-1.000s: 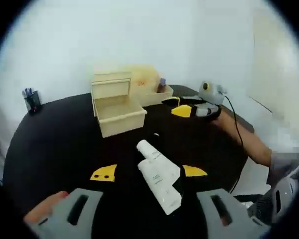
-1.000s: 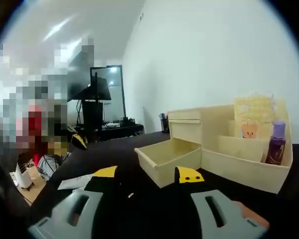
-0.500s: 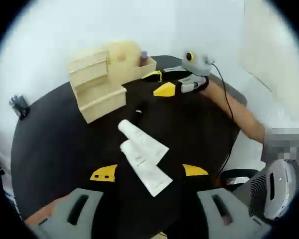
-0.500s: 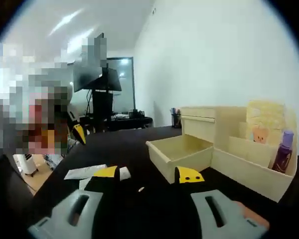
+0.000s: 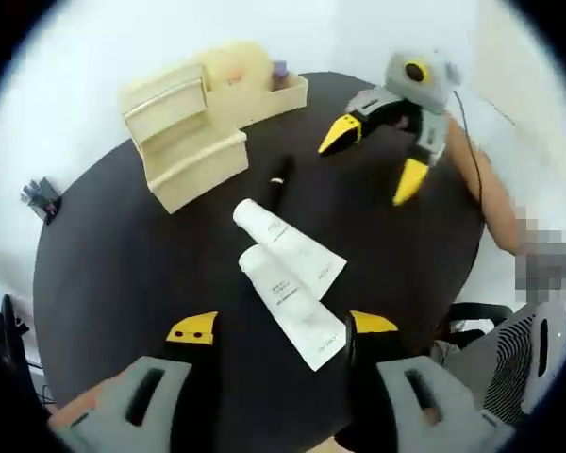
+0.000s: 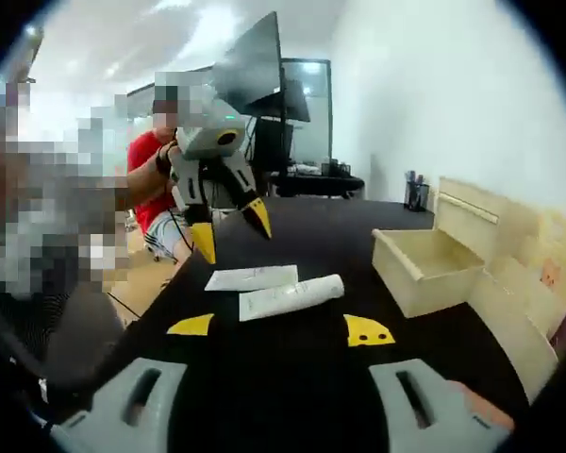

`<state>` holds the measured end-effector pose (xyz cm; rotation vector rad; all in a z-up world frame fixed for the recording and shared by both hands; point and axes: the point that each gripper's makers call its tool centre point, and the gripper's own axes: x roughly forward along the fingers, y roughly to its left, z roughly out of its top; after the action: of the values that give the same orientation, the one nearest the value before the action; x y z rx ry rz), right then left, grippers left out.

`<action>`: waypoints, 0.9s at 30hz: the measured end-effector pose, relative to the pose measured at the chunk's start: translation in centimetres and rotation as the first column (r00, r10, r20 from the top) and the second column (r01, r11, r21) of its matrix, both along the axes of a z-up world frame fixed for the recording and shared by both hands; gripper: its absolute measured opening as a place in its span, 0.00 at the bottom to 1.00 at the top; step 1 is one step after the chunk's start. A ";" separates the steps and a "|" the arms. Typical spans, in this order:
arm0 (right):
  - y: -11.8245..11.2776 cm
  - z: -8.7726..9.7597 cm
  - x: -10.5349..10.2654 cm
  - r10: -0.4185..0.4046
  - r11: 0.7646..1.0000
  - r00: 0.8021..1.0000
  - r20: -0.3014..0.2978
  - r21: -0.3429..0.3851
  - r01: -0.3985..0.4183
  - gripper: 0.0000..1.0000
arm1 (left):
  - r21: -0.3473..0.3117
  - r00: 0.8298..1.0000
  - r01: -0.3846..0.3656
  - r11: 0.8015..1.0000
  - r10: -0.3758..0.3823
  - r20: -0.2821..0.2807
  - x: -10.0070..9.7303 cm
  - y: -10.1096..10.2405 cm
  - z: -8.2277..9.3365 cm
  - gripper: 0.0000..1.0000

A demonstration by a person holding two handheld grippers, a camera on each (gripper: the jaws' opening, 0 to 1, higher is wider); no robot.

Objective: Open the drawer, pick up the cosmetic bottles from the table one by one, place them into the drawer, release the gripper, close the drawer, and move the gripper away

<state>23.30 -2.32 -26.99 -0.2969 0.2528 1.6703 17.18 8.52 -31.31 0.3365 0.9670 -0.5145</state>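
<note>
Two white cosmetic tubes [image 5: 288, 247] [image 5: 292, 307] lie side by side in the middle of the round black table [image 5: 123, 274]. A thin black bottle [image 5: 278, 179] lies just beyond them. The cream organizer [image 5: 170, 99] has its drawer [image 5: 200, 170] pulled open and empty. My left gripper [image 5: 281, 326] is open, above the near tube's end. My right gripper [image 5: 374, 158] hovers open over the table's far side, jaws pointing down. In the right gripper view the tubes [image 6: 292, 295] lie ahead of my open right gripper [image 6: 279, 327], with the left gripper [image 6: 230, 228] above them and the drawer [image 6: 424, 269] to the right.
A purple bottle [image 5: 280, 69] stands in the organizer's side tray. A pen cup [image 5: 38, 196] sits at the table's left edge. A person in a red shirt [image 6: 151, 189] and a monitor [image 6: 255, 75] are beyond the table. A white fan-like unit [image 5: 538, 349] stands beside the table.
My left gripper has risen and tilted down over the tubes. The right gripper has lifted off the table and turned from the organizer toward the tubes.
</note>
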 end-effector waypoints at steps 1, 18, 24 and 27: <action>0.0 -0.1 -0.4 0.005 1.000 1.000 0.004 -0.002 -0.005 0.47 | 0.011 1.000 -0.002 1.000 0.002 -0.009 0.2 0.2 -0.3 0.54; 0.0 -1.1 -1.9 0.034 0.998 0.999 0.015 -0.048 -0.033 0.47 | -0.017 0.995 0.009 1.000 -0.011 -0.103 2.2 -1.3 -1.8 0.48; 0.1 -0.7 -2.3 0.042 0.999 0.999 0.020 -0.034 -0.041 0.47 | 0.007 0.991 -0.038 0.999 0.039 -0.125 2.2 -0.9 -2.7 0.45; 0.1 -0.6 -2.3 0.043 0.999 0.999 0.021 -0.029 -0.043 0.46 | -0.005 0.990 -0.039 0.999 0.038 -0.138 2.0 -1.2 -2.8 0.41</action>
<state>20.97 -2.18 -27.62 -0.3438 0.2554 1.7060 19.22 7.31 -34.06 0.2772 1.1034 -0.5111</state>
